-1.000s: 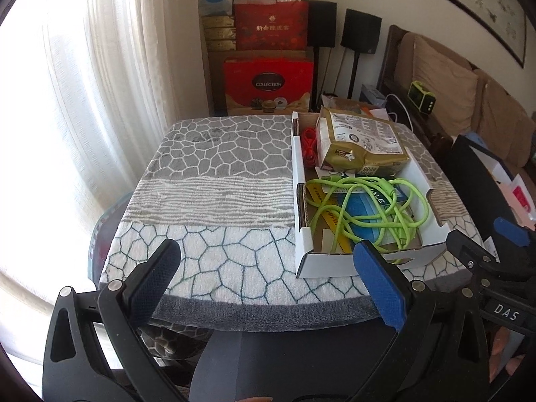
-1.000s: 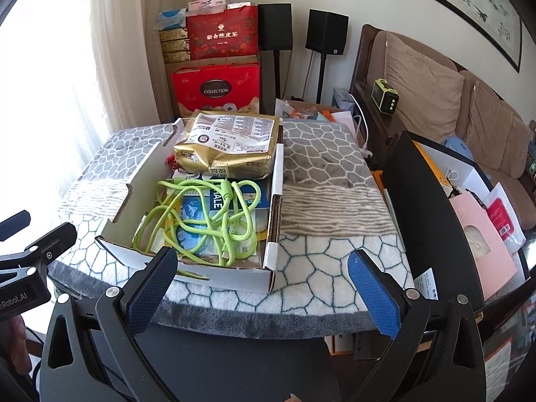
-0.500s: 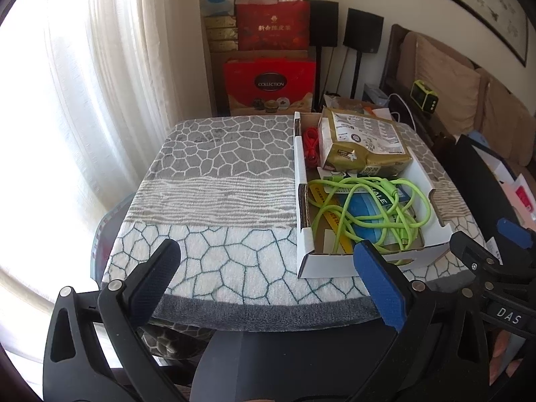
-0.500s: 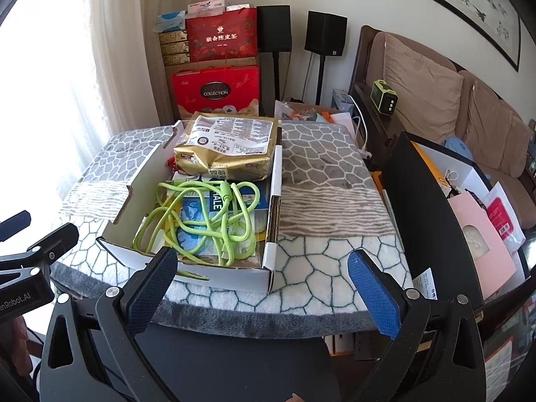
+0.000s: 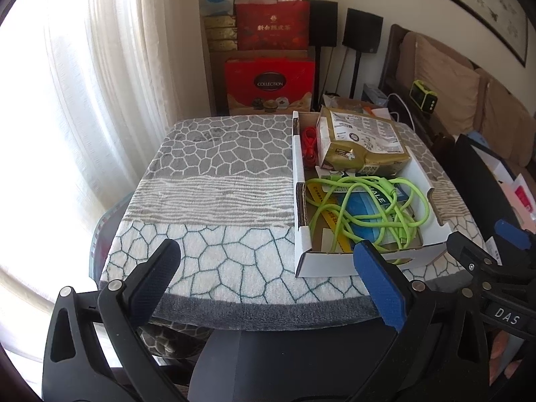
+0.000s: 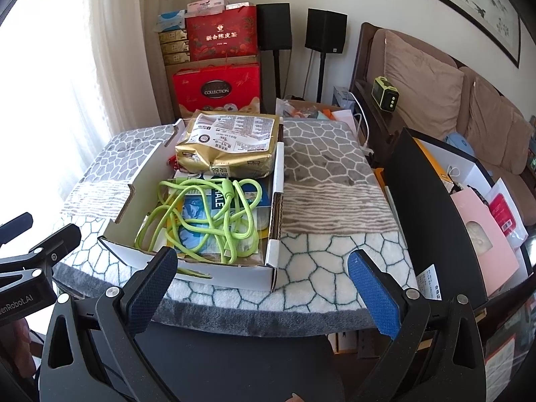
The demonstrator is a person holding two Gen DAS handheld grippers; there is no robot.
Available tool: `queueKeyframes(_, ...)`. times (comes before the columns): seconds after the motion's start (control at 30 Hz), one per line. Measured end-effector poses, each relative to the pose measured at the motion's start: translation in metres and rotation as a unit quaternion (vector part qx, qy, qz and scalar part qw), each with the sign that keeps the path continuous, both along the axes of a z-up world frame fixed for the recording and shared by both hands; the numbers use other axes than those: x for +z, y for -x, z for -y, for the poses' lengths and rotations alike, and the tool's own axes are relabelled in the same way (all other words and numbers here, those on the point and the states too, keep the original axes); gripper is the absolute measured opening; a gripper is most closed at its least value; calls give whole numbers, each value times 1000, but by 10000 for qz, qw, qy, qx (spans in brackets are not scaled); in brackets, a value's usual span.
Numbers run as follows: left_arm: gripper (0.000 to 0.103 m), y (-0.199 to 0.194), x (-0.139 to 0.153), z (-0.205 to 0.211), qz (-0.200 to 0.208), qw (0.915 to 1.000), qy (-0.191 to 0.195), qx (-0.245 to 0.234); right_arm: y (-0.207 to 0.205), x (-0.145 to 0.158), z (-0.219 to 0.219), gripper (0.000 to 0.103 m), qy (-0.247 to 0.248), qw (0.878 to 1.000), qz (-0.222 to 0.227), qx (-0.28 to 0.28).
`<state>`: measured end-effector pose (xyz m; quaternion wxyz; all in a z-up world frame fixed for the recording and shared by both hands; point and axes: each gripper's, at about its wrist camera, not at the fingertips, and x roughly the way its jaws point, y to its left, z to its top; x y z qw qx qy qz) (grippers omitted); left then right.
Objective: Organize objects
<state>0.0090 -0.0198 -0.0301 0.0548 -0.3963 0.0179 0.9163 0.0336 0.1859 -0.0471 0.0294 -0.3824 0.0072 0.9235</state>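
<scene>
- Left wrist view: left gripper (image 5: pixel 268 279) spread wide, holding nothing, at the table's near edge; white cardboard box (image 5: pixel 299 207) on the patterned table cloth (image 5: pixel 214 194), right of centre — contents: green cord (image 5: pixel 368 207), gold pouch (image 5: pixel 361 144), red cable (image 5: pixel 310 145).
- Right wrist view: right gripper (image 6: pixel 263 284) likewise spread, empty; box (image 6: pixel 278 174) ahead-left, cord (image 6: pixel 207 221) tangled over a blue packet (image 6: pixel 197 207), pouch (image 6: pixel 231 144) at the far end.

Bright daylight through curtain (image 5: pixel 100 83) at left, overexposed; fisheye bending edges; sharp focus.
</scene>
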Motion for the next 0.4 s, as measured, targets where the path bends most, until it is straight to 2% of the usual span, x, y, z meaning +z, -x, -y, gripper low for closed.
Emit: queueKeyframes(0.4,103,1,0,1,17,10000,-14,31,0,0,0,103,3,10000,6,-1)
